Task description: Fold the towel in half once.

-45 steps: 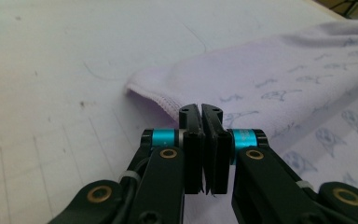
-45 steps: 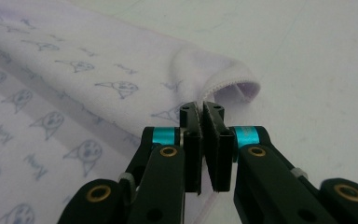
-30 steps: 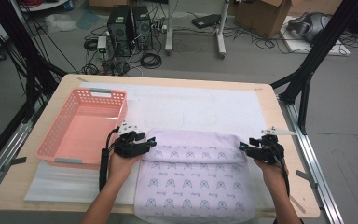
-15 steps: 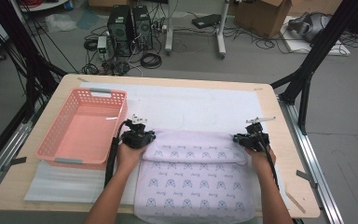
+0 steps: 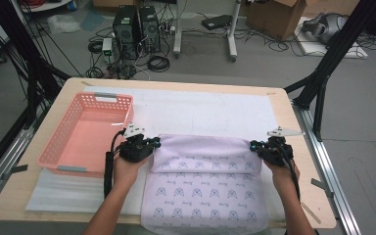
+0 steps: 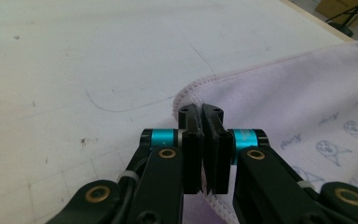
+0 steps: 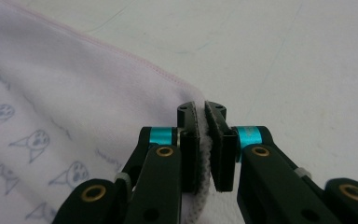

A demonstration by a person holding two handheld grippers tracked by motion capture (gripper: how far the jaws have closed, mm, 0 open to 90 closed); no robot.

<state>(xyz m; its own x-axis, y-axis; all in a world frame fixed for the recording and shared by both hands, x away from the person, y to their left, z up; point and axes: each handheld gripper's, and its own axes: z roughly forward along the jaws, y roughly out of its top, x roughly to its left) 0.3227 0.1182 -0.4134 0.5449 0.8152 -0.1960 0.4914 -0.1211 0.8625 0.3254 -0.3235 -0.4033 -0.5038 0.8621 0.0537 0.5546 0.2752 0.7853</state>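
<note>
The towel lies on the surface, its far edge folded over. One corner of the fold is clamped by the left gripper, the other by the right gripper (both jaw pairs nearly closed on cloth). Risk: if lifted unevenly, a thin pinch may slip, and the fold would be skewed.

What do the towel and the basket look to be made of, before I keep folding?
Towel: soft lilac cloth, probably terry or microfibre; it has a stitched pink hem, a printed pattern, and fuzzy pile shows between the jaws in the right gripper view. Basket: looks like moulded pink plastic, semi-matte, with latticed walls and grey handles.
</note>
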